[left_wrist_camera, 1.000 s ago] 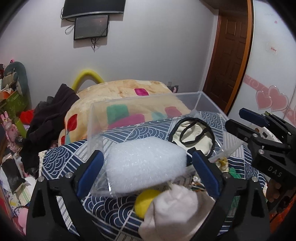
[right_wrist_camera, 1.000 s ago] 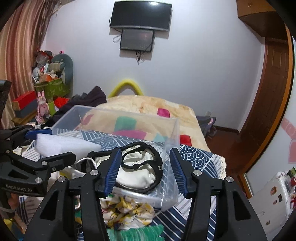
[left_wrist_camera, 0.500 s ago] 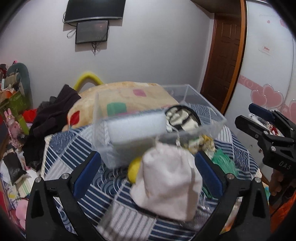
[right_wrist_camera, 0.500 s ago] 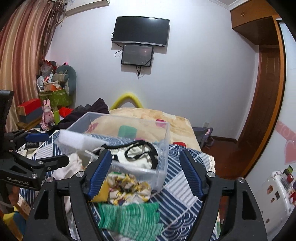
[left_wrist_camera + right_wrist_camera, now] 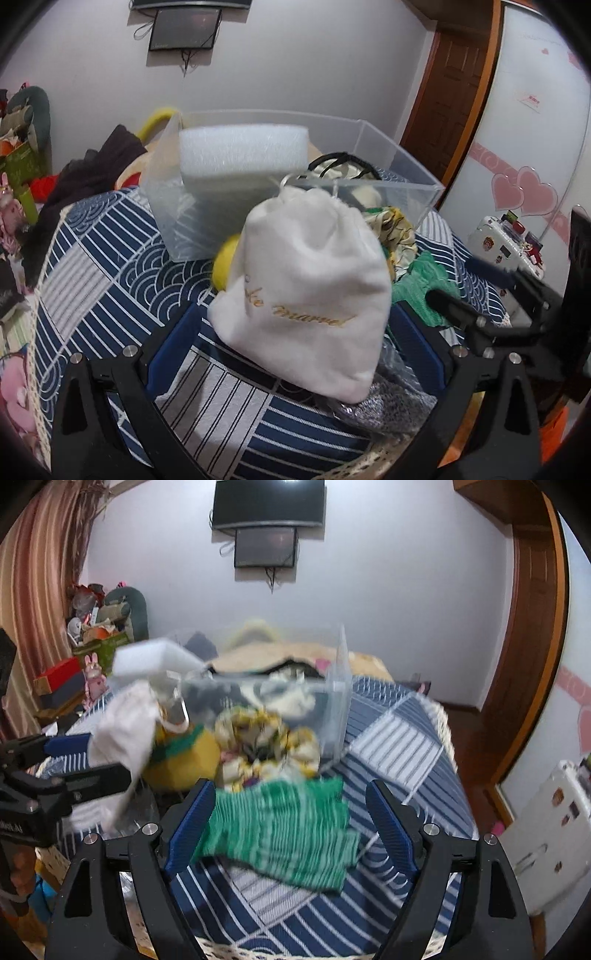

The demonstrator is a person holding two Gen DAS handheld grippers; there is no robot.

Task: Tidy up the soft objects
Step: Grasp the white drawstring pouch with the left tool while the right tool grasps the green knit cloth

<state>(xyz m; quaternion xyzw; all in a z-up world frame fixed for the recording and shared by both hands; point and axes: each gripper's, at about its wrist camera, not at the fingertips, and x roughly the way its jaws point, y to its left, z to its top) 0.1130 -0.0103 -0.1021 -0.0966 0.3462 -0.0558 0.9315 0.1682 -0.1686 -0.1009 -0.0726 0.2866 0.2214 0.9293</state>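
A clear plastic bin (image 5: 413,192) on the blue patterned bedspread (image 5: 110,266) holds a white foam block (image 5: 243,151) and a cream item with black straps (image 5: 343,166). In front of it lie a white drawstring pouch (image 5: 310,295), a yellow soft item (image 5: 223,262), a floral fabric (image 5: 266,738) and a green striped cloth (image 5: 284,827). My left gripper (image 5: 295,347) is open, its blue fingers either side of the pouch. My right gripper (image 5: 291,819) is open, its fingers either side of the green cloth.
A silvery bag (image 5: 384,402) lies under the pouch. Dark clothes (image 5: 96,166) and a patterned quilt (image 5: 295,653) lie behind the bin. Clutter and boxes (image 5: 59,675) stand at the left, a door (image 5: 454,96) at the right.
Both grippers have pulled back from the bin and dropped lower. The pouch now fills the space between my left fingers; the green cloth now lies between my right fingers.
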